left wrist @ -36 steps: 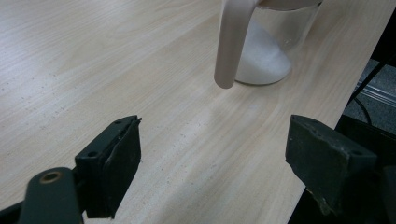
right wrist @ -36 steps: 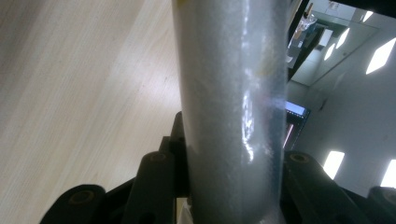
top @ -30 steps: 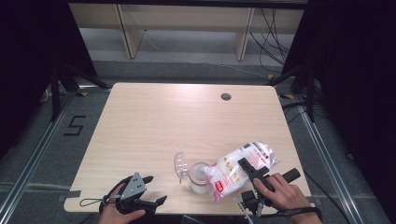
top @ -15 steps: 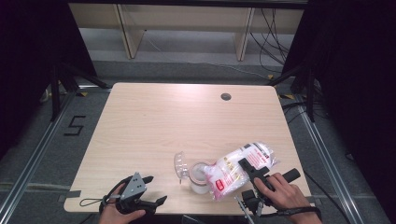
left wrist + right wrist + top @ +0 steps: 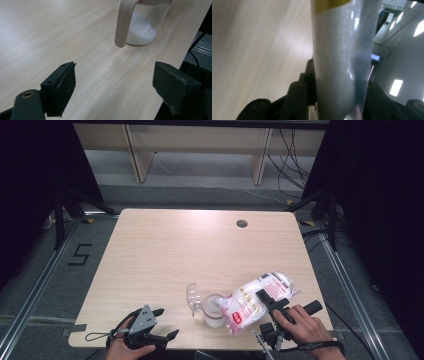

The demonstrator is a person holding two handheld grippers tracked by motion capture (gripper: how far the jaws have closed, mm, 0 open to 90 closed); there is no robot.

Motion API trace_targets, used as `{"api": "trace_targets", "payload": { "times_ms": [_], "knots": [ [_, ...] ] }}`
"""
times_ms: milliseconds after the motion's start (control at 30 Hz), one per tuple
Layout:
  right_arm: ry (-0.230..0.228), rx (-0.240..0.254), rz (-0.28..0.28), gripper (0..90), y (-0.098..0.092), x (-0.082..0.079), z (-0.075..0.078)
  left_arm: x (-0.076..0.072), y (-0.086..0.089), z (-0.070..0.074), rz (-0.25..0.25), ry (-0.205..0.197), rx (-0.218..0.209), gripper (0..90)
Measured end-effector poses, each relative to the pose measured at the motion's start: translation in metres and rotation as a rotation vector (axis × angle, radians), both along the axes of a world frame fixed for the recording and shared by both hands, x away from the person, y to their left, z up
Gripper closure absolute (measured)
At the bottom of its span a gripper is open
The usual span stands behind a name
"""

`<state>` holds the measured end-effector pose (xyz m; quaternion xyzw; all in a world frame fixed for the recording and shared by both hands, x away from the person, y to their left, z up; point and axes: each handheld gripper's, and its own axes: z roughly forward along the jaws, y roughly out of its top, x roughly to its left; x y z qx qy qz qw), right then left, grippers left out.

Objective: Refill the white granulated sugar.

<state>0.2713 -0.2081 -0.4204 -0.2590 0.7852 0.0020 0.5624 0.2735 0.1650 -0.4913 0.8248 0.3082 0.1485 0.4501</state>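
The bag (image 5: 260,297), clear plastic with pink print and full of white grains, is tipped with its lower end over the mouth of the glass jar (image 5: 214,310) near the table's (image 5: 165,250) front edge, right of middle. That tilt suits pouring: the mouth sits low so the grains can run down into the jar, which already holds a white heap at its bottom. The jar's hinged lid (image 5: 193,296) stands swung open to its left side, out of the way of the stream.

The right gripper (image 5: 267,301) is clamped across the bag's upper half, its jaws pressing the plastic from both sides; in the right gripper view the bag (image 5: 342,55) rises straight from between them. Gripping high probably leaves the lower end free to aim at the opening.

The left gripper (image 5: 150,332) rests at the front edge, well apart from the jar, with its jaws spread wide and nothing between them. It looks parked, perhaps ready to steady the jar (image 5: 147,27) that stands ahead of it.
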Motion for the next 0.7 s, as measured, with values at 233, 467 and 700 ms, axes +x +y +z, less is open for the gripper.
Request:
{"api": "trace_targets", "payload": {
  "times_ms": [233, 467, 700],
  "knots": [
    [0.021, 0.024, -0.032, 71.3, -0.0034, 0.0008, -0.0024, 0.0002, 0.0002, 0.0000, -0.003, -0.001, 0.005, 18.5],
    [0.023, 0.042, -0.046, 72.3, -0.0063, 0.0017, -0.0047, -0.0001, 0.0002, 0.0002, 0.005, -0.001, 0.002, 18.5],
    [0.065, 0.078, -0.033, 73.0, -0.0064, 0.0045, -0.0024, -0.0001, -0.0004, -0.0004, 0.005, 0.002, -0.007, 18.5]
  ]
}}
